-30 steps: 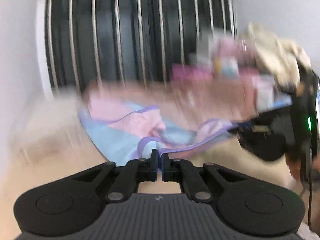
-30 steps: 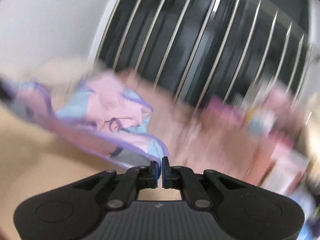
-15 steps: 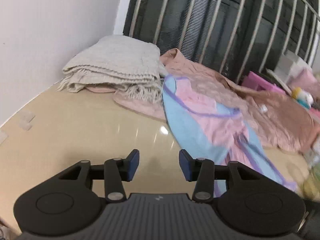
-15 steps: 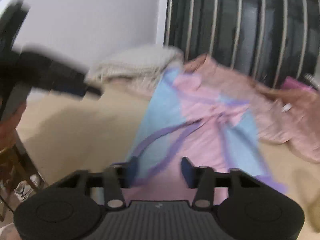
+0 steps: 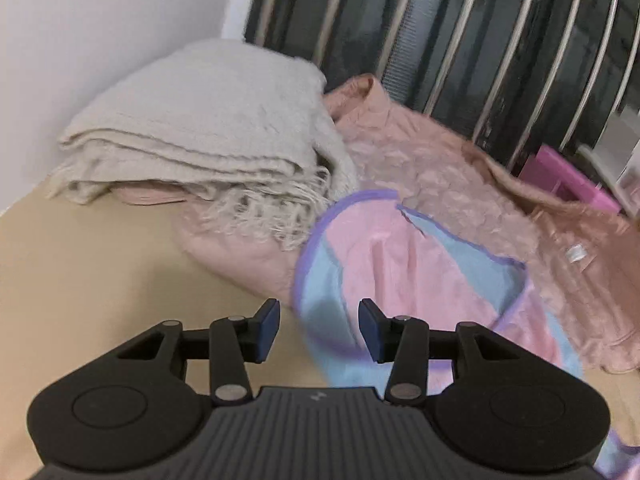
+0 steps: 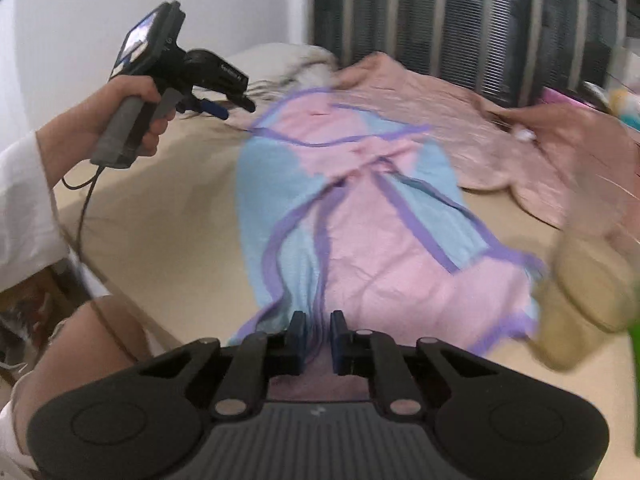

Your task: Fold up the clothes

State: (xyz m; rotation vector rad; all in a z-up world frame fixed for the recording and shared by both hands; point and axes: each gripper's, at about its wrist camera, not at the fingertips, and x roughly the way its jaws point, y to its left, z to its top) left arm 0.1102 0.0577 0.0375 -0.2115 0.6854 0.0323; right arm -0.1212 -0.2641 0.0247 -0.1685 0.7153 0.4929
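Mid-table (image 6: 152, 220), pink/blue garment (image 6: 352, 216) lies spread flat, far end overlapping pink quilt (image 6: 448, 120) by back edge. L gripper (image 5: 318, 330) jaws wide, nothing gripped, over garment's hem. R gripper (image 6: 319, 338) jaws narrow, closing on near hem between them. Folded cream blanket (image 5: 208, 120) at back-left corner.

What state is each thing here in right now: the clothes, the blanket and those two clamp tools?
Pink and blue garment: spread out lengthwise on the table, not yet folded.
Blanket: folded, fringe hanging over the peach cloth.
Peach cloth: spread out, rumpled, partly under the blanket and the garment.
Left gripper: open, nothing between its jaws.
Right gripper: jaws closing on the garment's near hem.
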